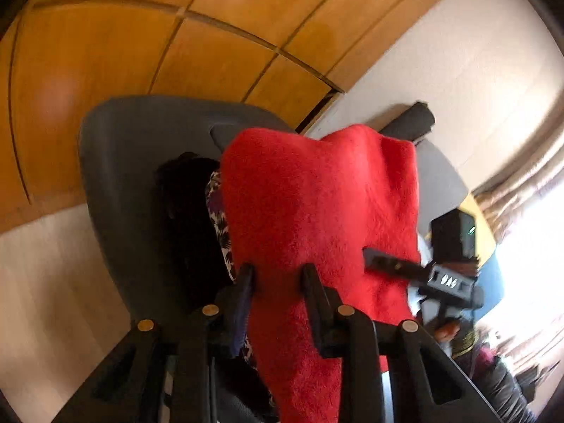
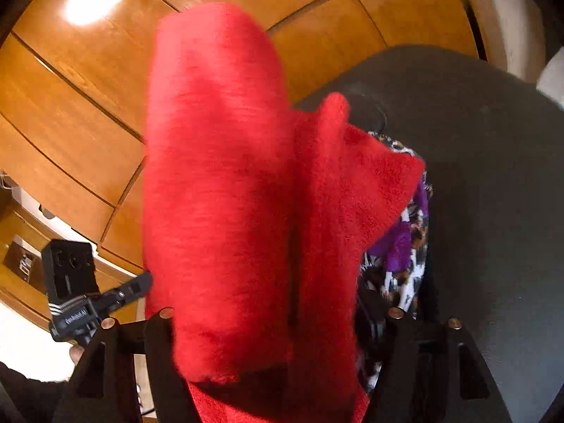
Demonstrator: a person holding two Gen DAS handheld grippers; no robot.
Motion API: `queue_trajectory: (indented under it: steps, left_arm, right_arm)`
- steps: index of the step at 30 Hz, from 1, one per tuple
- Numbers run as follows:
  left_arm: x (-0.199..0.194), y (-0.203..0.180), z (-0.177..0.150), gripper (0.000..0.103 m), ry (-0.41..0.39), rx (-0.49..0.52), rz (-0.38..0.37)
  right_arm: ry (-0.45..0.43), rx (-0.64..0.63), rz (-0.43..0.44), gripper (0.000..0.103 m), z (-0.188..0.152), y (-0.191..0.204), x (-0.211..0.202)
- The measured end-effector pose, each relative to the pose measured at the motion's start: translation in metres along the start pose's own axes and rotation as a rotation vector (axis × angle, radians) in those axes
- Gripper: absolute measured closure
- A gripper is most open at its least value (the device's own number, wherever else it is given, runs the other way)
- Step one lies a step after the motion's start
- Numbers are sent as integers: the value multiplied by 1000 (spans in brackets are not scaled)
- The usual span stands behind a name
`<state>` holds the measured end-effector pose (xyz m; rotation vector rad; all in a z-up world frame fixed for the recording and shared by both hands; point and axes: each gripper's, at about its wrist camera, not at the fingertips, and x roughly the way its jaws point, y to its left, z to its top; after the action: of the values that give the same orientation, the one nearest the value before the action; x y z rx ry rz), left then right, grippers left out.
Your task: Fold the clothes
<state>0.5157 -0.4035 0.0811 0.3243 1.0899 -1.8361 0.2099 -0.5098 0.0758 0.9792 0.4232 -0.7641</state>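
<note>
red garment: fuzzy red cloth [image 1: 317,211], lifted off the surface, hanging between my two grippers, bunched in thick folds; fills the middle of both wrist views
left gripper: my left gripper [image 1: 278,275] clamped on a fold of the red cloth, both fingers pressed into the fabric, cloth trailing down between them toward the camera
right gripper: my right gripper [image 1: 384,262] seen from the left wrist view at the cloth's right edge, tip touching the fabric; in its own view the cloth [image 2: 246,194] covers the fingertips, so i cannot tell if it is clamped or loose
patterned garment: purple, white and black print cloth [image 2: 405,246] lying below and beside the red one
dark garment: black cloth [image 1: 183,204] next to the print one, left wrist view
surface: grey table [image 2: 493,176] under the pile
background: wooden panel wall [image 1: 141,53] behind, curtain [image 1: 521,176] at right, blurred
</note>
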Motion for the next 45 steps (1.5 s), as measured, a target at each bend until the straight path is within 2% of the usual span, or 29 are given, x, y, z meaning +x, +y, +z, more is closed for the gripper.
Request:
queue_trajectory:
  steps: [3, 5, 6, 7, 9, 11, 13, 16, 17, 20, 24, 27, 28, 29, 31, 33, 34, 37, 41, 45]
  left_arm:
    - [-29, -5, 2, 75, -36, 32, 61]
    - [-58, -7, 5, 75, -96, 45, 75]
    - [-70, -10, 8, 74, -125, 57, 71]
    - [-73, -17, 11, 73, -138, 83, 57]
    - [-77, -30, 17, 73, -160, 134, 26]
    - [-62, -46, 25, 71, -150, 180, -21]
    - [-40, -49, 34, 71, -124, 189, -14]
    - [10, -36, 50, 74, -22, 114, 38]
    - [19, -28, 51, 82, 1, 87, 35]
    - [45, -5, 53, 93, 62, 13, 30]
    - [38, -6, 50, 94, 44, 20, 50]
    - [24, -26, 45, 90, 8, 70, 118]
    - [15, -34, 42, 77, -17, 102, 168]
    - [6, -43, 38, 71, -43, 134, 218]
    - [-13, -59, 29, 70, -100, 204, 344]
    - [-33, -74, 18, 70, -156, 270, 476]
    - [-44, -77, 12, 70, -161, 273, 501]
    - [-69, -89, -7, 70, -189, 300, 531]
    - [-96, -111, -28, 70, -231, 339, 587]
    - [-108, -130, -36, 71, -252, 349, 535]
  right_arm:
    - [-85, -81, -117, 30, 0, 22, -34]
    - [-189, -181, -252, 29, -5, 48, -66]
    - [-235, -244, -286, 28, -14, 67, -81]
    - [-272, -313, -283, 29, -30, 90, -96]
    - [-262, -439, -265, 30, -36, 117, -101]
    - [-226, -560, -243, 32, -33, 138, -98]
    - [-161, -629, -279, 34, -32, 149, -74]
    - [-98, -571, -321, 34, -37, 154, -32]
    - [-72, -527, -346, 34, -29, 141, -19]
    - [-73, -485, -391, 33, -22, 134, -2]
    - [-92, -452, -438, 33, -17, 134, 15]
    - [-107, -427, -473, 33, -13, 134, 28]
    - [-111, -418, -485, 33, -11, 134, 32]
    - [-116, -410, -496, 33, -10, 134, 36]
    - [-126, -393, -520, 34, -7, 134, 45]
    - [-176, -394, -577, 32, -18, 153, 36]
    - [-205, -391, -607, 31, -25, 166, 30]
    - [-264, -346, -659, 21, -39, 181, -4]
    - [-287, -283, -651, 20, -64, 179, -46]
    - [-298, -289, -630, 19, -104, 185, -75]
